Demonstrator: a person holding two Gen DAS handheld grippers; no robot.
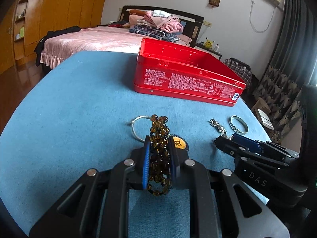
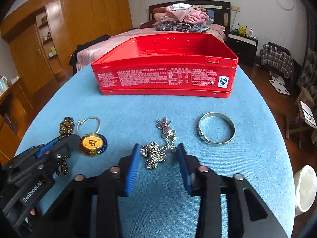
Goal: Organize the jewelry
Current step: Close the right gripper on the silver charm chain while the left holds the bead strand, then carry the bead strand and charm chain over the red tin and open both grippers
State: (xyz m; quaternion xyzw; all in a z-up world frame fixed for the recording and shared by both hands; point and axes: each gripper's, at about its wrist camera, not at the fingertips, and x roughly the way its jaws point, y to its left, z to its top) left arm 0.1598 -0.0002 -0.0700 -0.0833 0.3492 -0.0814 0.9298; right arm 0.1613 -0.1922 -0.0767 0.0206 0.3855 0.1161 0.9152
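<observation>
My left gripper [image 1: 159,140] is shut on a brown bead bracelet [image 1: 159,138], its blue pads pressed on the beads just above the blue cloth; it also shows in the right wrist view [image 2: 65,138]. My right gripper [image 2: 157,148] is open, its fingers on either side of a silver chain necklace [image 2: 156,154] lying on the cloth. A yellow round pendant [image 2: 93,143] and a thin silver bangle [image 2: 92,124] lie beside the left gripper. A wide silver bangle [image 2: 217,129] lies to the right. An open red tin box [image 2: 164,79] stands behind, lid off.
The jewelry lies on a round table covered in blue cloth [image 2: 247,168]. A white cup [image 2: 305,190] sits beyond the table's right edge. A bed with folded clothes [image 2: 184,19] and a wooden wardrobe [image 2: 79,19] stand behind.
</observation>
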